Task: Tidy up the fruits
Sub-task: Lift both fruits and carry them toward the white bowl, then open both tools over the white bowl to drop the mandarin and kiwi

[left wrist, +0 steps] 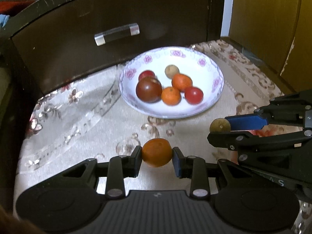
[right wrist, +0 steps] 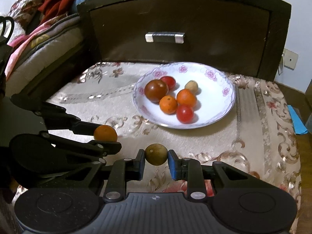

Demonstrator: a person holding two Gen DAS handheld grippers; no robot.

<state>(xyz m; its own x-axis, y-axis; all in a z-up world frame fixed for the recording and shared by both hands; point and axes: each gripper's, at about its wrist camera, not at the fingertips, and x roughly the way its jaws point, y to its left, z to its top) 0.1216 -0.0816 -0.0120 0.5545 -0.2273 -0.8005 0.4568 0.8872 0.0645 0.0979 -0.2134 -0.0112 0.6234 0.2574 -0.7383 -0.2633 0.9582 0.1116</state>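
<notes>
Between left tool (left wrist: 157, 156) fingers: orange (left wrist: 157, 152); right tool (right wrist: 156, 157) pinches brownish, maybe longan, fruit (right wrist: 156, 154).

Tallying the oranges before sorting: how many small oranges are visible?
3: two in the plate, orange and orange; one orange in the left gripper. None seems hidden.

Plate (right wrist: 224, 113) on tablecloth (right wrist: 253, 156), before drawer front (right wrist: 175, 19); six fruits (right wrist: 168, 104) in plate. Nearer than plate: left gripper (left wrist: 157, 156) clamping orange (left wrist: 157, 153), right gripper (right wrist: 156, 157) beside it clamping small round fruit (right wrist: 156, 154).
</notes>
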